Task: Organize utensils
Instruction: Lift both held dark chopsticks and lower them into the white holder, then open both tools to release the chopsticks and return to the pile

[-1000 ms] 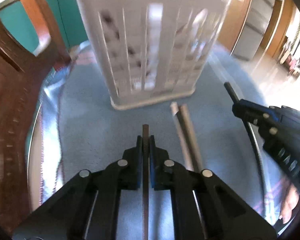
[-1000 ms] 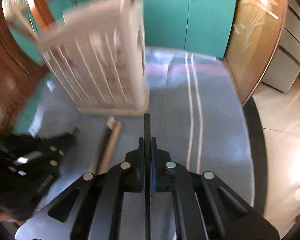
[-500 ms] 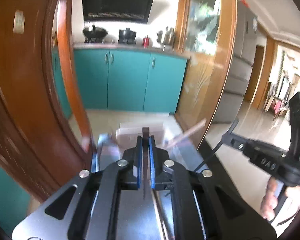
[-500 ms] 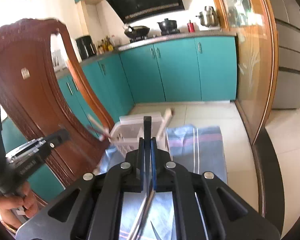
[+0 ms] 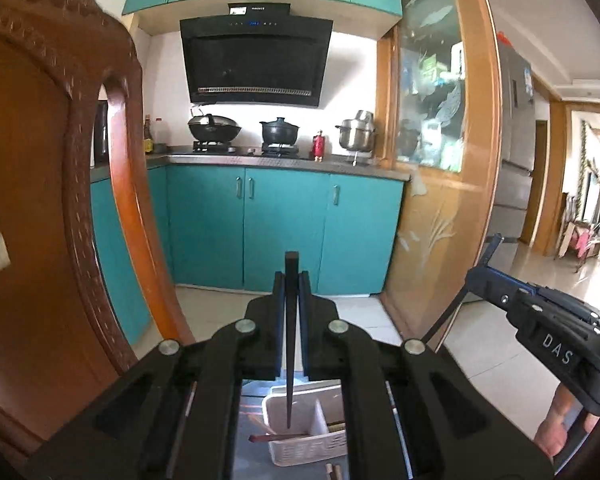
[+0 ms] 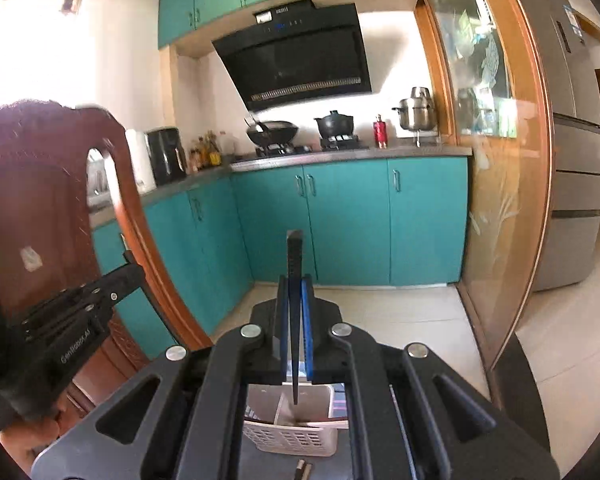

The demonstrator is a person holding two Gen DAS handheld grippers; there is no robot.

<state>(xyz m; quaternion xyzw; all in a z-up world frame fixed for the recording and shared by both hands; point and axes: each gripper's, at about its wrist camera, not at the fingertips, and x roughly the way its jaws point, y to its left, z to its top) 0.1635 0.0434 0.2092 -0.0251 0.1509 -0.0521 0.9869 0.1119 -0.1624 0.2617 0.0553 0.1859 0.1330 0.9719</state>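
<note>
My left gripper is shut on a dark chopstick held upright, its thin tip hanging over a white slotted utensil basket far below. My right gripper is shut on another dark chopstick, also upright above the same basket. The basket holds a few chopsticks. Two pale chopsticks lie on the table in front of the basket. Each gripper shows at the edge of the other's view: the right one and the left one.
A carved wooden chair back stands close on the left. Teal kitchen cabinets, a stove with pots and a range hood are far ahead. A glass-panelled wooden partition stands at the right.
Both grippers have risen from table level and tilted up with their chopsticks. The basket has gone from close ahead to far below.
</note>
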